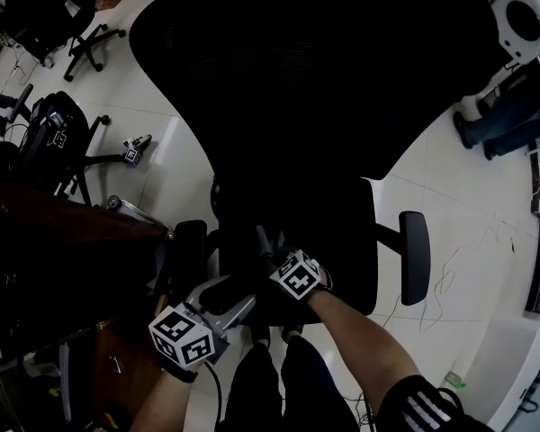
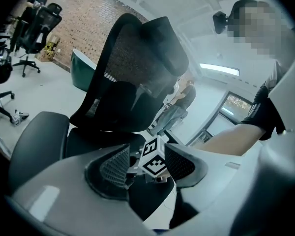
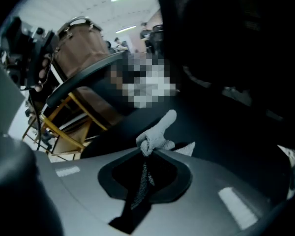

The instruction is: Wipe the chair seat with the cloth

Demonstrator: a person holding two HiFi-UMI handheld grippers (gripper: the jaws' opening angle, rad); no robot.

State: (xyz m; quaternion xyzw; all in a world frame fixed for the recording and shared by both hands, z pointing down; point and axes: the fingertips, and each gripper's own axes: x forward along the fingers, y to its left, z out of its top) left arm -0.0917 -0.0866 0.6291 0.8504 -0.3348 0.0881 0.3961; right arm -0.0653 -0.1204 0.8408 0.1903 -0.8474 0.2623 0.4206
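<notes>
pinching the cloth (image 3: 157,134) tight in the right tongs (image 3: 146,154), likely so as not to drop it while rubbing. holding the left tongs (image 2: 147,163) spread wide with nothing inside, down at 7 o'clock in the head view, probably to stay out of the way. looks pale, bumpy and bunched up, poking out past the tips. hangs at 6 o'clock by the near edge of the dark chair seat (image 1: 342,241), under the big chair back (image 1: 315,70) at 12 o'clock. cannot tell if touching yet.

Black office chair (image 1: 45,12) on white tiled floor (image 1: 432,178), dark wooden desk (image 1: 63,237) at left, brick wall (image 2: 83,23) behind
</notes>
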